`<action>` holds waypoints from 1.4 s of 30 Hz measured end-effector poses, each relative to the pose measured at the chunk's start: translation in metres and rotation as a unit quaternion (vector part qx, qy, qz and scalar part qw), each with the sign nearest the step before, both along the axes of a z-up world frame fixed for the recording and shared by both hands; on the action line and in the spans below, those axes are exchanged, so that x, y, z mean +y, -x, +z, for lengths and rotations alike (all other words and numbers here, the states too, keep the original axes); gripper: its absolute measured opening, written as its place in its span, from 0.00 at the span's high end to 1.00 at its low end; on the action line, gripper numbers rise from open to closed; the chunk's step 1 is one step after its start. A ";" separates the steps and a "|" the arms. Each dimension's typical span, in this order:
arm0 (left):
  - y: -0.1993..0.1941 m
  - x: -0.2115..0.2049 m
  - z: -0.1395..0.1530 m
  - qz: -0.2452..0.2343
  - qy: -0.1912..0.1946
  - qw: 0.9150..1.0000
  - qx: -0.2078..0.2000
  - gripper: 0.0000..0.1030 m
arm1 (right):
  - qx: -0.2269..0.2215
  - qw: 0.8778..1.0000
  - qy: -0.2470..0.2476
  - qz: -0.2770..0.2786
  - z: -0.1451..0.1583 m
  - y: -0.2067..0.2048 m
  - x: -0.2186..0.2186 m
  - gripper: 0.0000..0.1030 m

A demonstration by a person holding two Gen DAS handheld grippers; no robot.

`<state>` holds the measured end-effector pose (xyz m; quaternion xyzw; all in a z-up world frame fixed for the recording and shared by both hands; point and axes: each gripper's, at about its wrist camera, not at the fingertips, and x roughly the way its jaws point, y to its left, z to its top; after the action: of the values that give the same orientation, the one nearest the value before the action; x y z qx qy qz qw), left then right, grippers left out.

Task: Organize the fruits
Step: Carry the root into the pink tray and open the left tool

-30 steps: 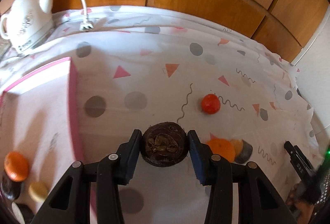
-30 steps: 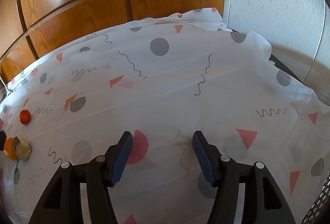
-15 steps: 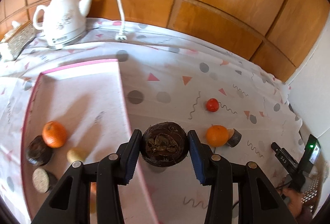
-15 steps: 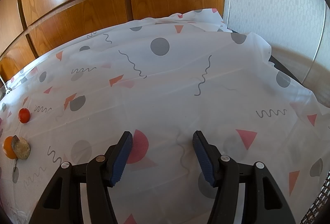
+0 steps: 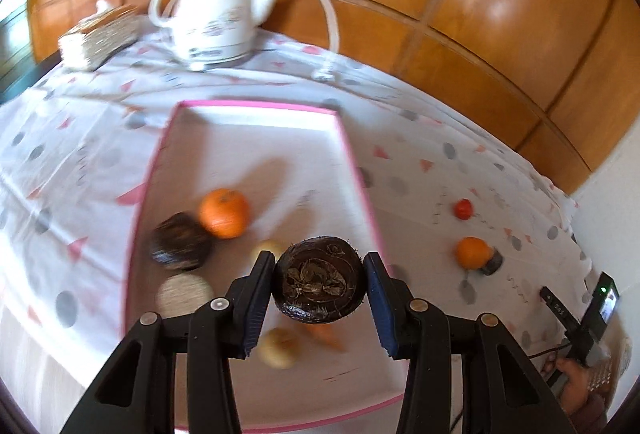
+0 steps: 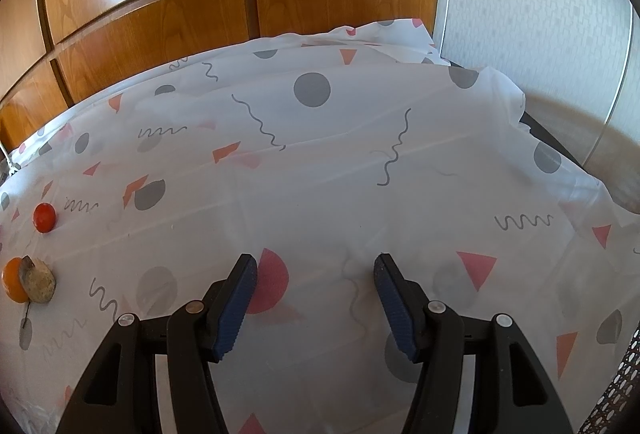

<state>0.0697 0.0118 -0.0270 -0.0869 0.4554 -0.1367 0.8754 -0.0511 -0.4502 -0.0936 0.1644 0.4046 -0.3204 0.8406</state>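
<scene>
The far half of the pink-rimmed tray (image 5: pixel 256 106) lies bare, while its near half is crowded by an orange (image 5: pixel 224 212), a dark round fruit (image 5: pixel 180 248) touching it, a pale disc (image 5: pixel 184 292) and small yellowish fruits (image 5: pixel 278 346). Beyond the tray a white teapot (image 5: pixel 216 22) with its cord (image 5: pixel 330 22) blocks the back edge. Ahead of the right gripper (image 6: pixel 316 298) the tablecloth (image 6: pixel 360 154) is bare; a red fruit (image 6: pixel 44 217) and an orange with a stone-like piece (image 6: pixel 38 280) sit far left

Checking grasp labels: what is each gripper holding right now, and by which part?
Left gripper: dark brown round fruit, pinched across its sides between the fingers. Right gripper: nothing held, open over the tablecloth.
</scene>
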 end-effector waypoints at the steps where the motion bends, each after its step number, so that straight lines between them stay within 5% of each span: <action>1: 0.000 0.007 -0.003 0.008 0.001 1.000 0.003 0.55 | 0.001 1.000 0.001 0.000 0.000 0.000 0.001 0.40; 6: 0.001 0.034 -0.016 0.030 0.010 0.999 0.017 0.55 | 0.005 1.000 0.004 0.001 0.000 -0.001 0.002 0.40; 25: -0.029 0.022 -0.039 0.033 -0.003 0.999 0.021 0.55 | 0.017 1.000 0.010 0.004 0.000 -0.003 0.003 0.40; 42: -0.005 0.025 -0.020 0.047 -0.019 0.999 -0.012 0.48 | 0.019 1.000 0.013 0.004 0.000 -0.004 0.004 0.40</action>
<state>0.0749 0.0369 -0.0471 -0.0901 0.4425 -0.0879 0.8879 -0.0474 -0.4458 -0.0939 0.1461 0.4171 -0.3254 0.8359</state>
